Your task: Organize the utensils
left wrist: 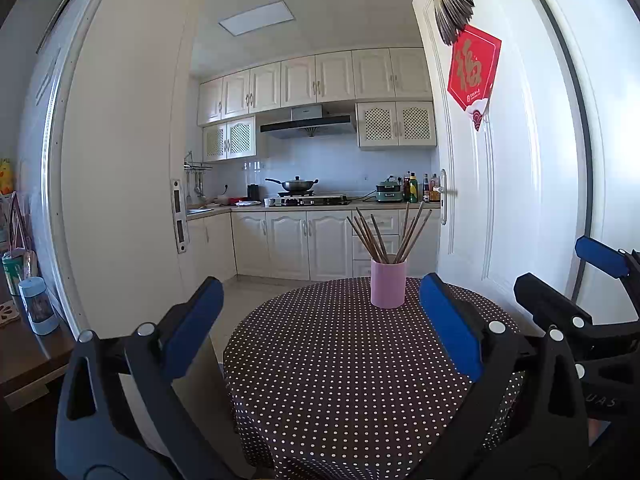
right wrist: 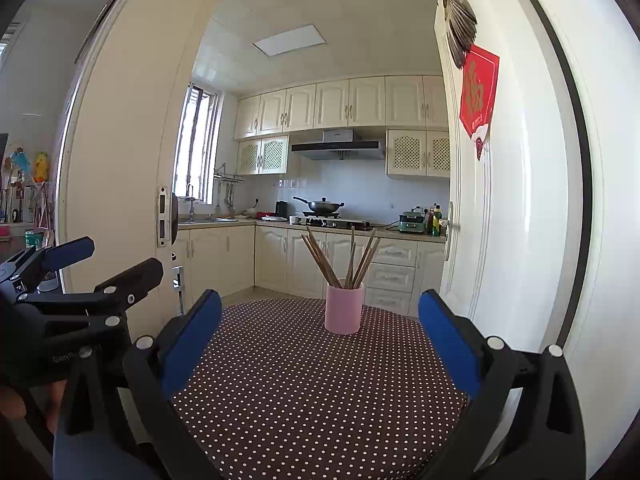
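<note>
A pink cup (left wrist: 388, 283) stands upright toward the far side of the round table (left wrist: 340, 380), which wears a brown cloth with white dots, and a loose fan of wooden chopsticks (left wrist: 384, 236) sticks up out of the cup, leaning outward to both sides. Nothing else lies on the cloth near the cup. The left tongs (left wrist: 320, 328) hang on the near side of the cup, spread wide and empty, with the cup showing between their blue pads (left wrist: 448, 328). The right tongs (right wrist: 320, 340) are likewise spread and hold nothing, also short of the cup and well apart from it; the left wrist view catches them off to the right of the cup. Judging by this, the chopsticks already sit gathered in the cup, so the task looks either finished or not yet started on the next item; no grasp is in hand. If more sorting is wanted, the next move would call for bringing one pair of tongs forward to the cup and closing on a single stick without tipping the cup.
</note>
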